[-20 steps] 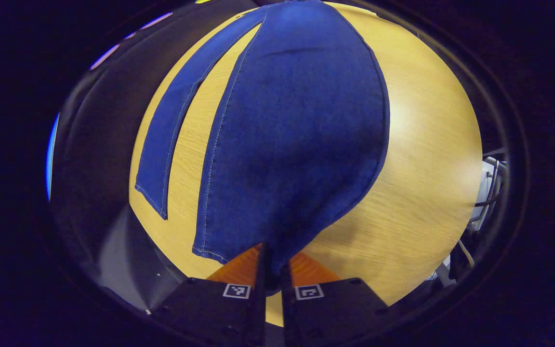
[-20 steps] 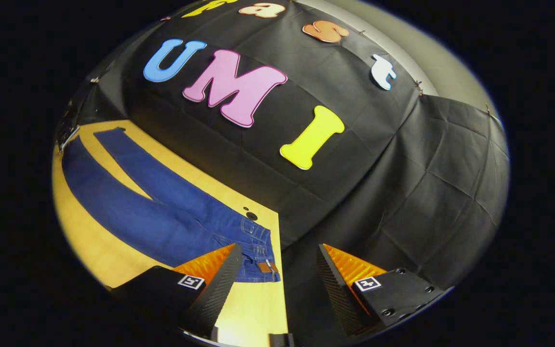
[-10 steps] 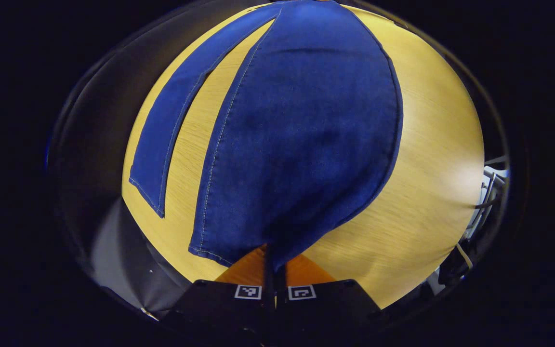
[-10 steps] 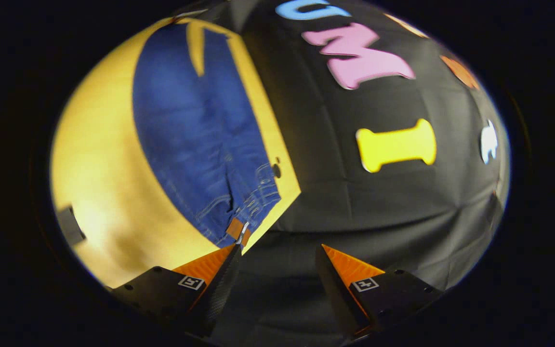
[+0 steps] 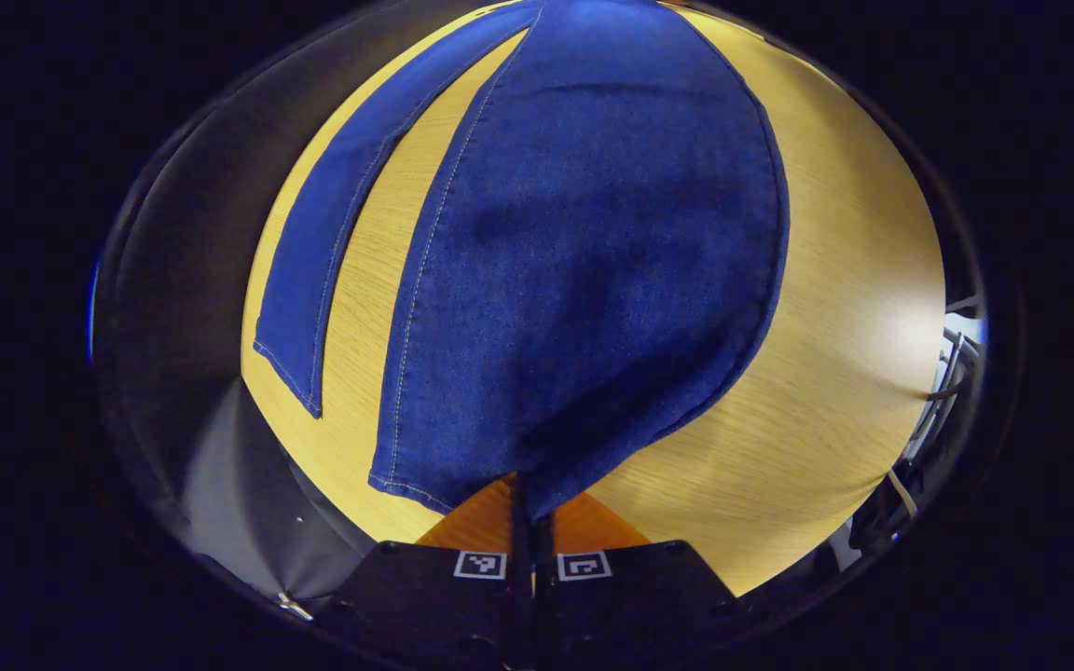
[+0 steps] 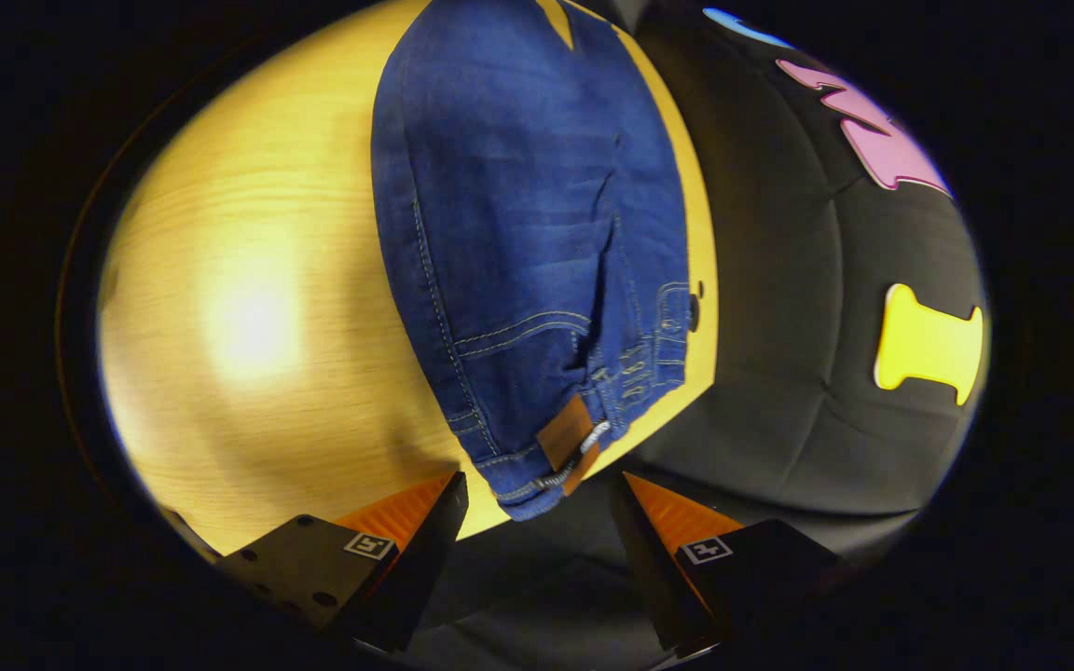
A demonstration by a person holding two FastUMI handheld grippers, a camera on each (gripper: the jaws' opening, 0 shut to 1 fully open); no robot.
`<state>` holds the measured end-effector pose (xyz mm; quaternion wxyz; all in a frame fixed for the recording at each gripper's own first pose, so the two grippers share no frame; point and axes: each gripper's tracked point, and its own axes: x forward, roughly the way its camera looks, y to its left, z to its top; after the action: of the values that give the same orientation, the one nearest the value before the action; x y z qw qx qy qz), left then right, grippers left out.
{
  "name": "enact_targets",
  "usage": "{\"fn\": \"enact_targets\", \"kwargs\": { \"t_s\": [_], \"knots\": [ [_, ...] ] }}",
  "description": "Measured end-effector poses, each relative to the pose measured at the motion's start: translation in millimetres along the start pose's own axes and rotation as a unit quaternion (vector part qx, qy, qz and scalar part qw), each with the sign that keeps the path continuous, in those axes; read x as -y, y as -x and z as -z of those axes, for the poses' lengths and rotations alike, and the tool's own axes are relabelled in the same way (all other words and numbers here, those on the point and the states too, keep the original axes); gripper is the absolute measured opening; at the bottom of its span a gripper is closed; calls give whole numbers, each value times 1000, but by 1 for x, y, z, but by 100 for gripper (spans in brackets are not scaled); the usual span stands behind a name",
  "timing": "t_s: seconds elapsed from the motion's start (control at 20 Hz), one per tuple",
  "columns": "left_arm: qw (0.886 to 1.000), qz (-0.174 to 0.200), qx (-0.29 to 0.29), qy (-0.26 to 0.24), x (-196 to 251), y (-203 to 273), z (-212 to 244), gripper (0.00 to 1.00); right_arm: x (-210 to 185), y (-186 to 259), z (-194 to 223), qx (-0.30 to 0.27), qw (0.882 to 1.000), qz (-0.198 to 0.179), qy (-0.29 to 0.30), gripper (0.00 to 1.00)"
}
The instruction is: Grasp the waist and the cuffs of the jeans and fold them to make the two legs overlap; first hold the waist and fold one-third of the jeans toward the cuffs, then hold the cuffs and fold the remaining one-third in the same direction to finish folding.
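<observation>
Blue jeans lie flat on a wooden table, legs spread apart. In the left gripper view my left gripper is shut on the cuff of the nearer leg, whose cloth rises slightly toward the fingers; the other leg lies flat to the left. In the right gripper view the jeans' waist, with a brown patch, hangs over the table's edge. My right gripper stands open just short of the waist, its fingers either side of the waistband corner, not touching it.
Black cloth walls run along the table's far side and past the cuffs. Cables and a white frame sit beyond the table's right edge in the left gripper view. Bare wood lies left of the waist.
My right gripper has swung from facing the wall and come down to the jeans' waist. The left gripper stays shut on the cuff, almost still.
</observation>
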<state>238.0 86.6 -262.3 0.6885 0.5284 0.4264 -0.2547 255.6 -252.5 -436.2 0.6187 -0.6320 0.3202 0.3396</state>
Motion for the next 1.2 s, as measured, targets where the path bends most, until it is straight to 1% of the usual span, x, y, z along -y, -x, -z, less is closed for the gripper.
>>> {"fn": "enact_targets", "kwargs": {
  "t_s": [0.05,0.1,0.2,0.25,0.3,0.35,0.4,0.5,0.55,0.6,0.65,0.7,0.75,0.8,0.9,0.95,1.1,1.2],
  "knots": [
    [1000,2,-1,0,-1,-1,1,6,9,-6,-6,9,1000,11,22,94],
    [1000,3,-3,0,0,-1,1,6,10,-5,-9,12,999,15,32,87],
    [1000,5,-2,-2,0,-1,1,6,14,-12,-16,16,999,25,44,87],
    [1000,4,-4,-3,0,0,1,10,17,-14,-19,16,998,31,46,87],
    [1000,3,-6,-5,0,0,0,6,16,-18,-21,13,999,29,43,87],
    [1000,2,-6,-6,0,-1,0,6,12,-24,-22,8,999,20,32,85],
    [1000,0,-7,-4,0,-1,0,6,8,-32,-22,-2,1000,9,20,63],
    [1000,-4,-8,0,0,-1,0,6,19,-38,-27,-9,1000,20,17,19],
    [1000,-7,-8,2,-1,-1,0,6,16,-35,-26,-22,1000,17,-3,27],
    [1000,-13,-7,4,-1,-2,-1,6,14,-34,-22,-33,999,13,-21,21],
    [1000,-20,-7,5,-2,-2,0,5,11,-35,-24,-34,999,0,-37,20],
    [1000,-24,-5,9,0,-1,0,10,8,-31,-27,-30,999,-8,-40,14],
    [1000,-23,-2,15,3,-1,-3,5,5,-25,-29,-27,999,-14,-33,14],
    [1000,-19,5,14,10,0,-5,6,4,-21,-28,-26,999,-15,-17,12],
    [1000,-21,12,7,27,3,-5,6,1,-8,-31,-19,1000,-22,-7,12],
    [1000,-18,14,14,30,7,-3,5,1,-4,-31,-19,999,-26,-9,12],
    [998,1,20,59,42,8,-4,6,2,4,-34,-24,999,-34,-4,12],
    [997,4,24,68,45,10,-8,6,11,11,-35,-23,999,-30,-13,12]
  ]
}}
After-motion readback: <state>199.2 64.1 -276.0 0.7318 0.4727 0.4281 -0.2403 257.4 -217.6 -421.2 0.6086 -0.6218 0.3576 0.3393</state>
